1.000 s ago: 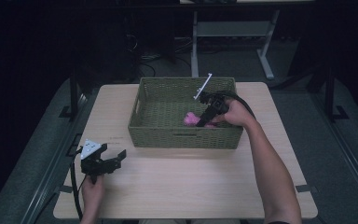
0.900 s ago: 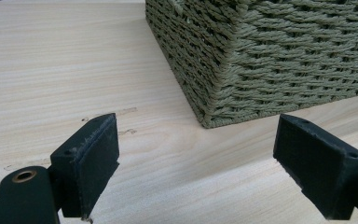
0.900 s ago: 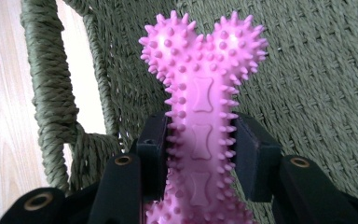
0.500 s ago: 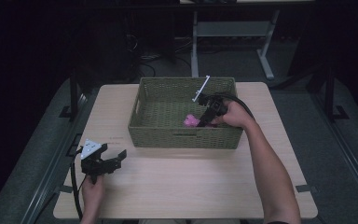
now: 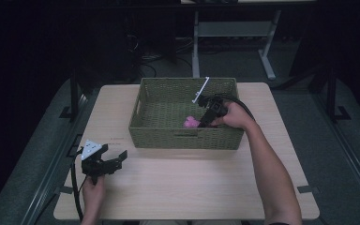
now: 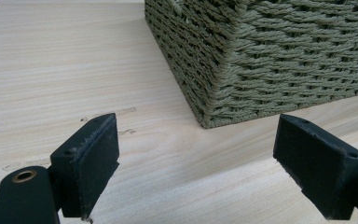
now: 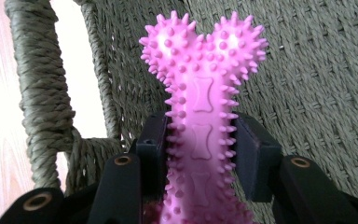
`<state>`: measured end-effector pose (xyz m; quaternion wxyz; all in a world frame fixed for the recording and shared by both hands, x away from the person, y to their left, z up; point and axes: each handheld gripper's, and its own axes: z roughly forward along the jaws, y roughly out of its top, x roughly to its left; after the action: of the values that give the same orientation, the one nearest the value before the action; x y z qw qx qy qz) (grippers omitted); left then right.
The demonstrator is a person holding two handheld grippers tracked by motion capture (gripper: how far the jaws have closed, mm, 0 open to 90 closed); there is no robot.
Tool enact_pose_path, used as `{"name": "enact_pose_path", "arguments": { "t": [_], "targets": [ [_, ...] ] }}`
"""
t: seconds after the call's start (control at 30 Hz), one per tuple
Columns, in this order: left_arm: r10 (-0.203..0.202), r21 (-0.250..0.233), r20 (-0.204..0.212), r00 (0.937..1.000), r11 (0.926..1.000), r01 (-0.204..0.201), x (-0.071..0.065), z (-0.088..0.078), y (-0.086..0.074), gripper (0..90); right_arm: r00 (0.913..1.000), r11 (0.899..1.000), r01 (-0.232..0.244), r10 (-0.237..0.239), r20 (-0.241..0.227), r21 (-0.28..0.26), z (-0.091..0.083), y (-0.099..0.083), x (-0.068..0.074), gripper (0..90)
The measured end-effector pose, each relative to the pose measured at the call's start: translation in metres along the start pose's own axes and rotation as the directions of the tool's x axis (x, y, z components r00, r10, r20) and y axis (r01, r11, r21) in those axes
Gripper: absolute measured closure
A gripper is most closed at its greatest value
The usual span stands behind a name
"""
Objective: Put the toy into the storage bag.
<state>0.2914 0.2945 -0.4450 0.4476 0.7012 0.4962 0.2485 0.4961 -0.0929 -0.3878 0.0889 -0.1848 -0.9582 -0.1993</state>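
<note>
Right gripper view showed the right gripper point(image 7: 200, 154) clamped on the pink spiky bone toy point(image 7: 203, 93) inside the woven basket point(image 5: 145, 126) near its front wall, release pending, left gripper point(image 6: 209, 168) open, idle over the table's point(image 5: 206, 187) front-left corner.

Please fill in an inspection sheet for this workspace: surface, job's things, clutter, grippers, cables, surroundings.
Surface: light wooden table, bare in front of the basket.
Job's things: pink spiky bone toy inside the green woven basket, near its front wall; the basket stands on the far half of the table.
Clutter: nothing seen.
Grippers: right gripper is shut on the toy's shaft, inside the basket; left gripper is open, with nothing between its jaws, low over the table near the basket's corner.
Cables: a black cable trails from the left gripper off the table edge; another arcs from the right gripper.
Surroundings: dark room, grey floor, a white desk frame behind.
</note>
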Motion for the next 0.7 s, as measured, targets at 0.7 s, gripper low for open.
{"name": "enact_pose_path", "arguments": {
  "t": [0.7],
  "targets": [
    [0.004, 0.001, -0.001, 1.0000, 1.0000, -0.004, -0.0005, 0.0006, 0.0000, 13.7, 1.0000, 0.999, -0.009, 0.009, -0.003, -0.049, -0.0078, 0.0012, 0.0018, 58.3]
  ]
}}
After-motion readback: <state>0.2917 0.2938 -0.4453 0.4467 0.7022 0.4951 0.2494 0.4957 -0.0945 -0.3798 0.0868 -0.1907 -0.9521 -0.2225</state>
